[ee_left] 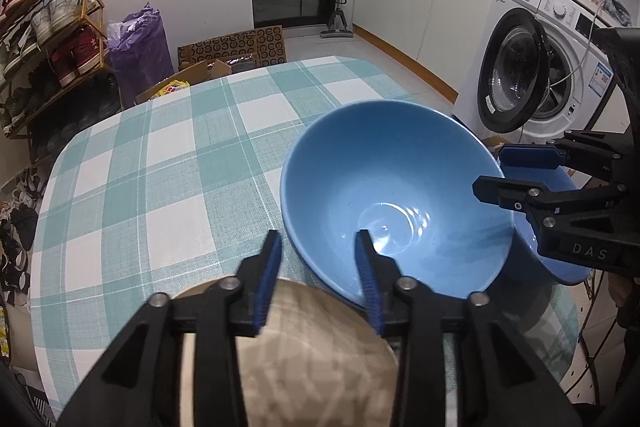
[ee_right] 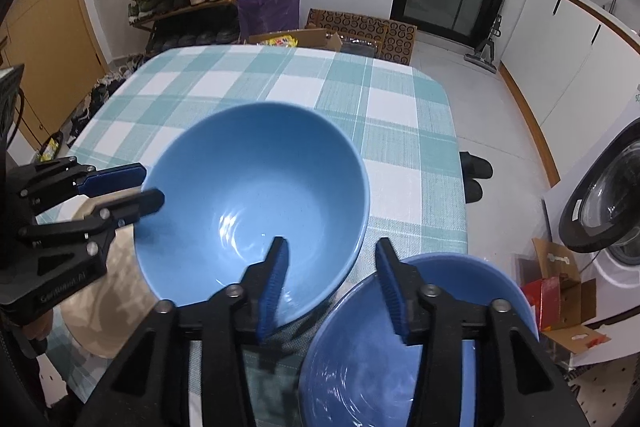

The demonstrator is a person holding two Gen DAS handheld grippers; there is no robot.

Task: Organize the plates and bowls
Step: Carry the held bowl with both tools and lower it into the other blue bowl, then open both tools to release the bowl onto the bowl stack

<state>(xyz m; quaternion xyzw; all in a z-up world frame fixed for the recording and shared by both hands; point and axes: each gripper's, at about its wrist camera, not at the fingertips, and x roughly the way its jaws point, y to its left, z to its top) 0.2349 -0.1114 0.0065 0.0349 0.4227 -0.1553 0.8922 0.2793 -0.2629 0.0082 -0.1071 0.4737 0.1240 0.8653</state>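
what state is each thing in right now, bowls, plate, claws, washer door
big blue bowl: upright, empty, its rim between both claws' fingers
small blue bowl: upright, empty, beside the big one
beige plate: flat on the table, under the left claw
left claw: open, astride the big bowl's rim
right claw: open, astride the big bowl's rim
washing machine door: open

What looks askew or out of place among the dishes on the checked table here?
The large blue bowl sits tilted, its near rim resting on the beige plate instead of flat on the table. The smaller blue bowl beside it looks level. Nothing spilled or broken shows.
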